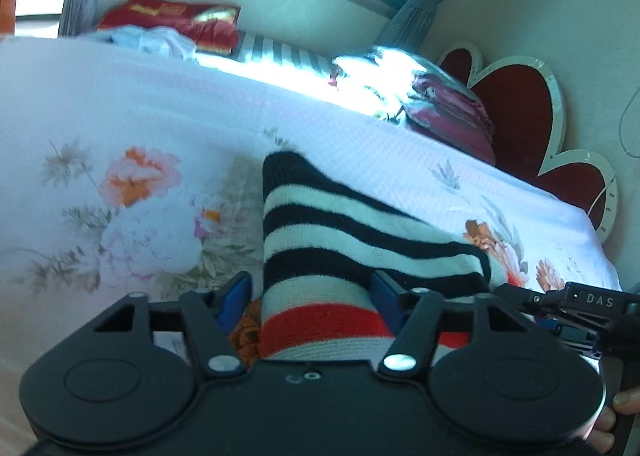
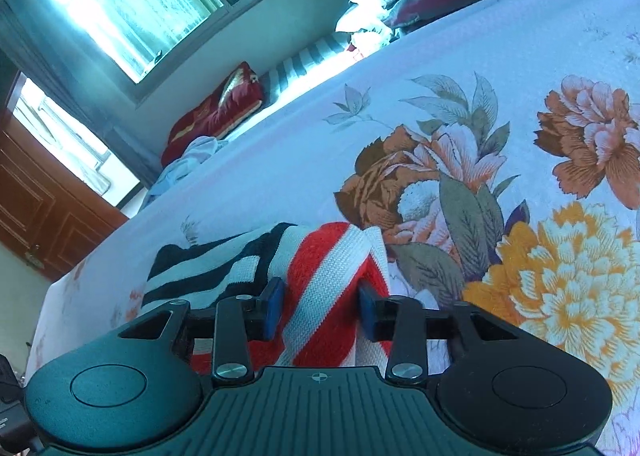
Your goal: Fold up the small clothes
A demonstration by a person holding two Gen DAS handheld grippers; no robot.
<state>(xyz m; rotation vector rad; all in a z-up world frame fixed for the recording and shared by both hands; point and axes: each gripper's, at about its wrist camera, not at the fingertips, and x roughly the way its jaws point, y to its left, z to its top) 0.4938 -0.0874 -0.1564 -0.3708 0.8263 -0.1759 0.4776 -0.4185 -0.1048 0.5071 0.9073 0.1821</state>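
- Left gripper [image 1: 310, 296]: jaws stand wide, one blue pad at either side of the striped knit [image 1: 340, 232]. The cloth fills the gap, but the pads do not appear to press it; I judge it straddled, not clamped.
- Right gripper [image 2: 320, 306]: jaws likewise wide, blue pads flanking the red-and-white band of the knit [image 2: 320, 268]. No pinch is evident here either.
- Pose: both tools sit low over the bed [image 1: 160, 104] and point forward along the cloth. The left view is roughly level; the right view is rolled, so the bed runs from lower left to upper right. The right tool's body shows at the lower right edge of the left view, close alongside, with fingers of a hand [image 1: 624, 402] beneath it.
- Task item: the knit lies on the floral bedcover, centre to lower centre in both views; black-and-white end farther off, red-and-white end nearest the tools. It is bunched, not flat.
- Risk 1: closing on bunched fabric may catch several layers or the bedcover beneath, and the fold would drag the sheet.
- Risk 2: with the tools so close together, a closing or lifting move could bring them into contact.
- Risk 3: a shallow bite at the edge could let the knit slip out on lifting.
- Surroundings: a red cushion [image 1: 172, 22] and piled cloth [image 1: 400, 92] lie at the far side, well apart.
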